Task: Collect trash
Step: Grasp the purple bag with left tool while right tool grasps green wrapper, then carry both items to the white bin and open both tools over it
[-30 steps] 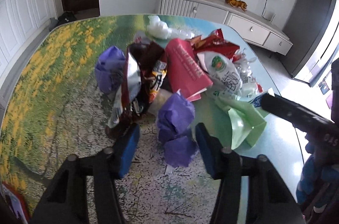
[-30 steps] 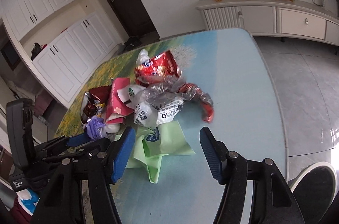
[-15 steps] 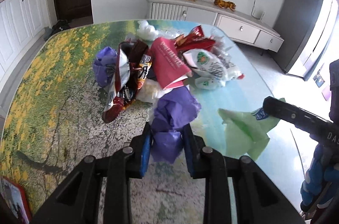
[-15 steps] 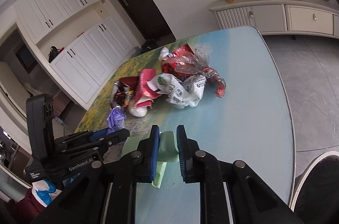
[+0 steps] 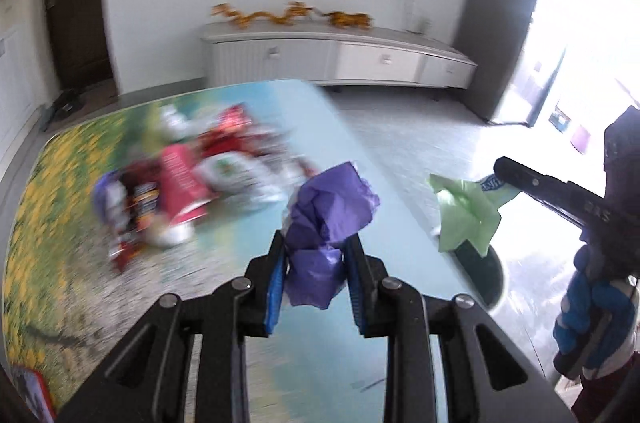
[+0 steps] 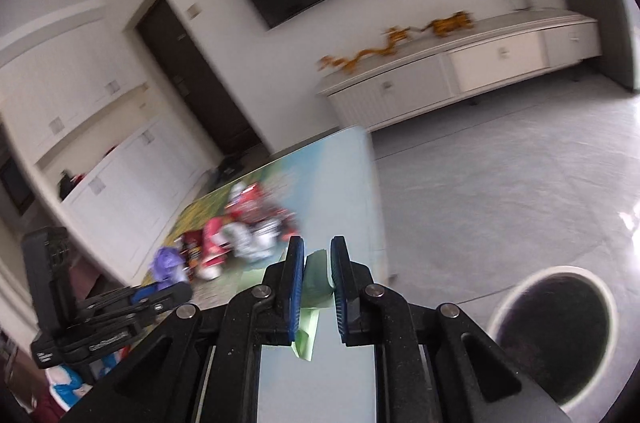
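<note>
The table (image 5: 224, 323) holds a heap of wrappers (image 5: 192, 183); the bin (image 6: 556, 335) sits on the floor past the table edge. The left gripper (image 5: 316, 275) squeezes a purple wad (image 5: 328, 211) above the table; the right gripper (image 6: 314, 283) pinches a green bag (image 5: 466, 215) near the bin. I think both should keep tight, reach right over the bin's hole, then let go, 1 at a time.

Left claw (image 5: 316, 275): matte black linkage arms with triangular cutouts, silver pivot screws, blue ribbed pads (image 5: 275, 297) inside each finger. Right claw (image 6: 316, 285): same build, same blue pads. White lettering on the black housings, blurred. Blue-and-white sleeve (image 5: 592, 323) at 4 o'clock in the left view.
</note>
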Demonstrator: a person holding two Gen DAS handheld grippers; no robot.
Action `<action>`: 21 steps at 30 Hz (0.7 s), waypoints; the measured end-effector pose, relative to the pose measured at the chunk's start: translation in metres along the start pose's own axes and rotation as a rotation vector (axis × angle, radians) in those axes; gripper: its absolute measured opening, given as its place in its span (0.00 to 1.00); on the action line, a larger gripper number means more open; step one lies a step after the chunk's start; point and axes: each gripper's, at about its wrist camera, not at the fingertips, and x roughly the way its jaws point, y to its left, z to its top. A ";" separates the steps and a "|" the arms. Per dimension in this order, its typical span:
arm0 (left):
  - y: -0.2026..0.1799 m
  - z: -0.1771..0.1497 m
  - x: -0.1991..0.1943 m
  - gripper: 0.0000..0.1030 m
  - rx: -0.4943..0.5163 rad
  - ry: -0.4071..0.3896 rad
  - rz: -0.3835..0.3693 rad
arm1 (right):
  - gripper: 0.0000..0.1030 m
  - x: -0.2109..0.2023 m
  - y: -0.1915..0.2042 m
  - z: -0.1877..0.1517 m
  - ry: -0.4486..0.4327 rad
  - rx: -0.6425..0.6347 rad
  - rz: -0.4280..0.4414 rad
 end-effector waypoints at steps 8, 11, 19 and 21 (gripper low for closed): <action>-0.115 0.027 0.049 0.26 0.203 0.062 -0.131 | 0.13 -0.063 -0.111 -0.006 -0.080 0.162 -0.350; -0.154 0.035 0.076 0.26 0.252 0.111 -0.177 | 0.13 -0.068 -0.144 -0.013 -0.068 0.221 -0.437; -0.235 0.033 0.148 0.28 0.324 0.243 -0.240 | 0.16 -0.048 -0.204 -0.032 -0.002 0.319 -0.524; -0.243 0.030 0.164 0.28 0.318 0.273 -0.247 | 0.24 -0.050 -0.217 -0.039 0.007 0.336 -0.533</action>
